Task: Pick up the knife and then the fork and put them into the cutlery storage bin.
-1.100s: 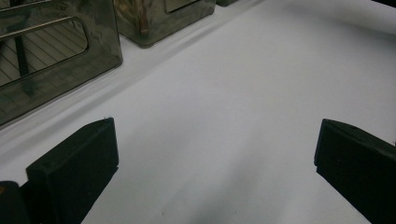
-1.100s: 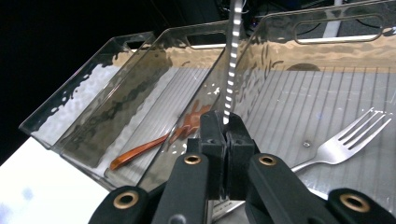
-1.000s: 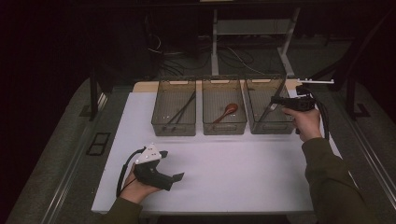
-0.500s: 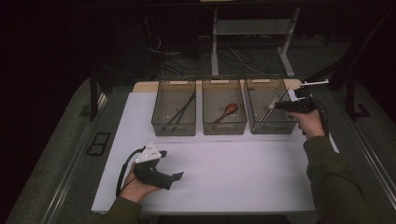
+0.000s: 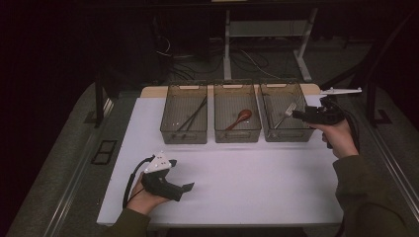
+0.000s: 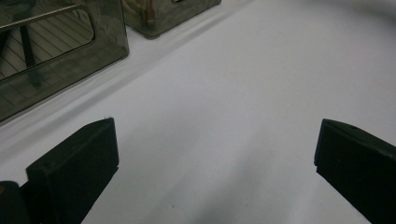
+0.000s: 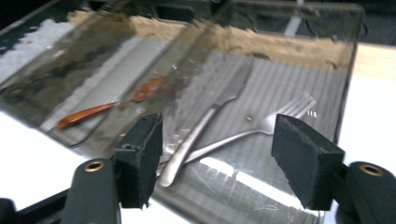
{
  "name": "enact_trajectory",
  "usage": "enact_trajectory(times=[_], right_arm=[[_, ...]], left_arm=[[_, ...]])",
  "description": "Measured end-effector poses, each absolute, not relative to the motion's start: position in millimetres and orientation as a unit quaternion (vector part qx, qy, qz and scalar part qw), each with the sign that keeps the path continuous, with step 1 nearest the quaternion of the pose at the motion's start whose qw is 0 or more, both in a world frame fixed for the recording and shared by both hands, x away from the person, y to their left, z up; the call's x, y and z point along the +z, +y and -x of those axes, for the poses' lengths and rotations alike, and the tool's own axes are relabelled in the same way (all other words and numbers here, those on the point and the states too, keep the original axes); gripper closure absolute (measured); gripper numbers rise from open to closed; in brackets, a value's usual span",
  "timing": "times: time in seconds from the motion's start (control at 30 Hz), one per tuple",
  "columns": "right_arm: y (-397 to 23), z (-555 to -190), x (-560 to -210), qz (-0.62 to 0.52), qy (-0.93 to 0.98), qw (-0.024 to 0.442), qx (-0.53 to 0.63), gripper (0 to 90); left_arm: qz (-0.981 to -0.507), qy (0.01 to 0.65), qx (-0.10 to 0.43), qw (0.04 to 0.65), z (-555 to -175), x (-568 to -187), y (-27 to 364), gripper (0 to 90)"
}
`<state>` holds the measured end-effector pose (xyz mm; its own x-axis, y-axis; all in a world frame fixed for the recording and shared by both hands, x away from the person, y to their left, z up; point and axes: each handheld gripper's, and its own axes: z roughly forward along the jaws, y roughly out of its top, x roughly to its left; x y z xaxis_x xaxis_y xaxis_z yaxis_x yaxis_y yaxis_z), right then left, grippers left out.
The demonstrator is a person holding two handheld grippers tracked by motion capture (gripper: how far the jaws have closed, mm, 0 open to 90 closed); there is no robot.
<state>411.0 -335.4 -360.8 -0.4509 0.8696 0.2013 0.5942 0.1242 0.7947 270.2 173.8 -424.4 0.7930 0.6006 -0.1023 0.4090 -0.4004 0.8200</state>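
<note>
Three smoky clear bins stand in a row at the back of the white table (image 5: pixel 257 173). The right bin (image 5: pixel 289 135) holds a metal fork (image 5: pixel 285 114). My right gripper (image 5: pixel 298 116) hovers at that bin's right rim and points left. Its jaws have just been opening and nothing is between them. In the right gripper view, the fork (image 7: pixel 266 126) and a knife (image 7: pixel 210 116) lie on the bin floor beyond my right gripper (image 7: pixel 219 140). My left gripper (image 5: pixel 188 187) rests on the table near the front left. In its own view, the left gripper (image 6: pixel 217 135) is open wide over bare table.
The middle bin (image 5: pixel 237 136) holds a reddish-brown spoon (image 5: pixel 239 118) and the left bin (image 5: pixel 184 137) holds dark chopsticks (image 5: pixel 190 116). A metal frame and cables stand behind the table. The white surface in front of the bins is bare.
My right gripper's jaws have opened and the hand has drawn back a little to the right of the right bin. The fork now lies free inside. The left hand has stayed put.
</note>
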Motion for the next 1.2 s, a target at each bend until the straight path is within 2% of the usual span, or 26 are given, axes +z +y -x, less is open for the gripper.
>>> enact_trajectory(times=[0.17,0.47,0.9,1.2], right_arm=[[-330,-390,-352,-0.469,0.739,0.159,0.457,28.7],[-320,-356,-356,-0.430,0.750,0.164,0.476,27.2],[-304,-323,-374,-0.403,0.758,0.162,0.485,21.4],[-294,-303,-398,-0.394,0.769,0.160,0.477,19.7]], left_arm=[[-0.832,0.298,0.105,0.456,-269,-424,173,0.0],[-0.834,0.292,0.102,0.457,-269,-424,171,0.0],[-0.835,0.285,0.102,0.459,-267,-424,169,0.0],[-0.835,0.282,0.102,0.461,-267,-423,169,0.0]])
